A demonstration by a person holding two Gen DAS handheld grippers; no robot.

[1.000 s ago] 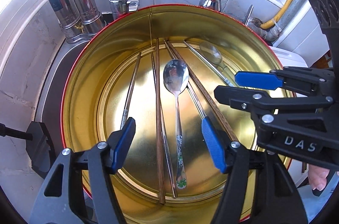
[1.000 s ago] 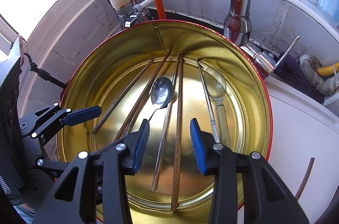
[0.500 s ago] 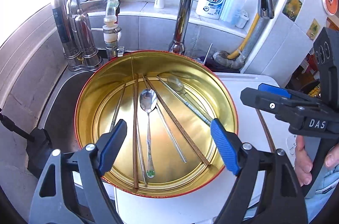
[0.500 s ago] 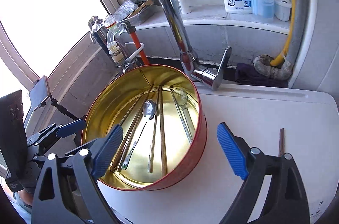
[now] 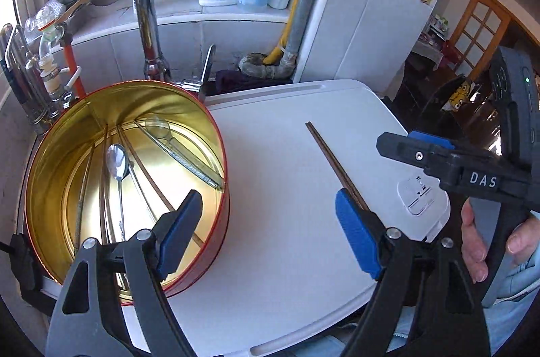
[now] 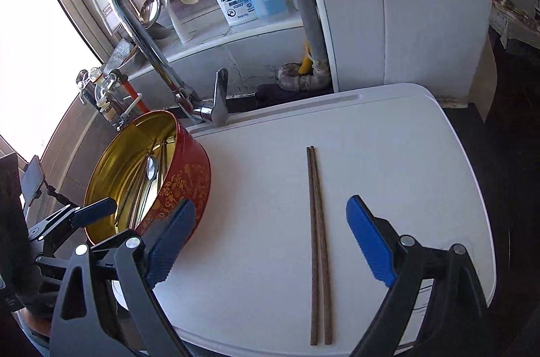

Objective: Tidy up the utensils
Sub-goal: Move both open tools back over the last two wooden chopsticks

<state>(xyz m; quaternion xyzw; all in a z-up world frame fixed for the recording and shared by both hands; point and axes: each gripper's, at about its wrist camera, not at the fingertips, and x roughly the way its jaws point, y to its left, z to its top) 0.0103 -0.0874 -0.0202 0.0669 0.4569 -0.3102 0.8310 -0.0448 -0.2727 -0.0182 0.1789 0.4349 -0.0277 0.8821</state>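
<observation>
A pair of dark wooden chopsticks lies side by side on the white board beneath my right gripper, their long axis running from the near edge toward the far wall, tips level at the far end. My right gripper hangs over them tilted downward, its jaws having just swung wide apart with nothing pressed between the blue pads; the chopsticks rest on the board between the spread fingers, untouched. To the left, the red tin with the gold interior sits at the board's left edge beside the tap, and in my left wrist view it holds a steel spoon with its bowl toward the far side, a clear spoon angled to the right, and several chopsticks fanned across the bottom. My left gripper also points down, jaws parted and empty, poised over the tin's right rim and the bare board. A hand grips the right tool's handle at the right.
</observation>
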